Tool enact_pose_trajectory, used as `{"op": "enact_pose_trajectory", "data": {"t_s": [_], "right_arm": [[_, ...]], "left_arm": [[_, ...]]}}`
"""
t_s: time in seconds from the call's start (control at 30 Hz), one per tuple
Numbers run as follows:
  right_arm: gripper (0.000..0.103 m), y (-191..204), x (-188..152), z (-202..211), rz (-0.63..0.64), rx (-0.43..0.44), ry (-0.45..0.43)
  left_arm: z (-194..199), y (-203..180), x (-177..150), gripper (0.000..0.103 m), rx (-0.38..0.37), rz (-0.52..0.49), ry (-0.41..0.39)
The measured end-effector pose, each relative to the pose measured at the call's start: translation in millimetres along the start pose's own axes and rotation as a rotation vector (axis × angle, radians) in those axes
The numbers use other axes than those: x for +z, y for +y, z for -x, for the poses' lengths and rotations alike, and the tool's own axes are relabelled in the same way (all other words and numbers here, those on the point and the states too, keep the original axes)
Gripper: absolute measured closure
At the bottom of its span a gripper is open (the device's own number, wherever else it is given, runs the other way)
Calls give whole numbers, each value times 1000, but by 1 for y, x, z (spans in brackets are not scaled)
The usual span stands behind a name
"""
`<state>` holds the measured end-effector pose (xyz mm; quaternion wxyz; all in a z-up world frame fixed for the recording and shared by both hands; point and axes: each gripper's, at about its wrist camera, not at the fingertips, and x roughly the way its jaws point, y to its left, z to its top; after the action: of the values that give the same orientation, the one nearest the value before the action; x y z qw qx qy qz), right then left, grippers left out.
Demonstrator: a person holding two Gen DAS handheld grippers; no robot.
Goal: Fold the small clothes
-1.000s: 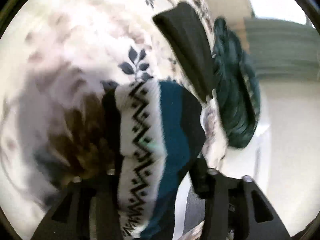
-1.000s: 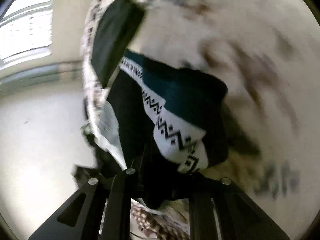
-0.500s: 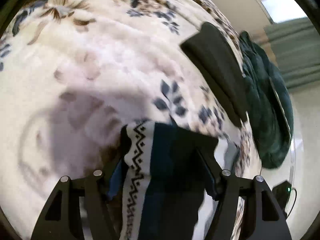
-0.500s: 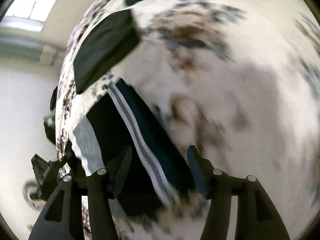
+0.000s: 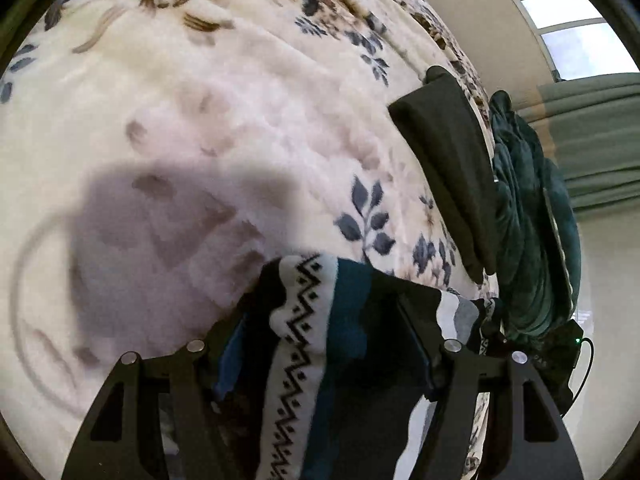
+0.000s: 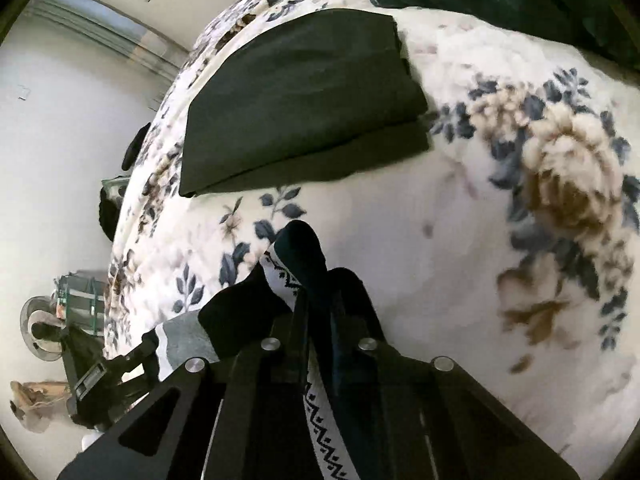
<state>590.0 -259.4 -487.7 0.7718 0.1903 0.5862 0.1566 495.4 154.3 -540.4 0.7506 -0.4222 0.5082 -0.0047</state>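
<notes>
A small patterned garment (image 5: pixel 320 332), teal and black with a white zigzag band, lies bunched on the floral blanket (image 5: pixel 200 120). My left gripper (image 5: pixel 320 320) is open, its fingers standing wide on either side of the garment. In the right wrist view the same garment (image 6: pixel 300 264) sticks up between the closed fingers of my right gripper (image 6: pixel 316 300), which is shut on it just above the blanket (image 6: pixel 440 240).
A folded black garment (image 6: pixel 304 96) lies on the blanket beyond the right gripper; it also shows in the left wrist view (image 5: pixel 444 152). A dark green plush blanket (image 5: pixel 528 220) lies past it near the bed edge. Floor and clutter (image 6: pixel 60 320) lie beside the bed.
The left gripper let go of the patterned garment and opened. The right gripper opened half a second ago and has now closed on the garment. Both views swung toward the blanket.
</notes>
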Motion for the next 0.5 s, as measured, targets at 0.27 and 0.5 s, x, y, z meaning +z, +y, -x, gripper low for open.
{"op": "enact_pose_trajectory", "data": {"t_s": [0.27,0.5], "right_arm": [[70,-32,5,-30,-84,167,231],[31,-56,-42,-64,-47,312,543]], "left_arm": [[21,4,-17,36,-114,-25,57],[5,24,-63,21,-207,2,151]]}}
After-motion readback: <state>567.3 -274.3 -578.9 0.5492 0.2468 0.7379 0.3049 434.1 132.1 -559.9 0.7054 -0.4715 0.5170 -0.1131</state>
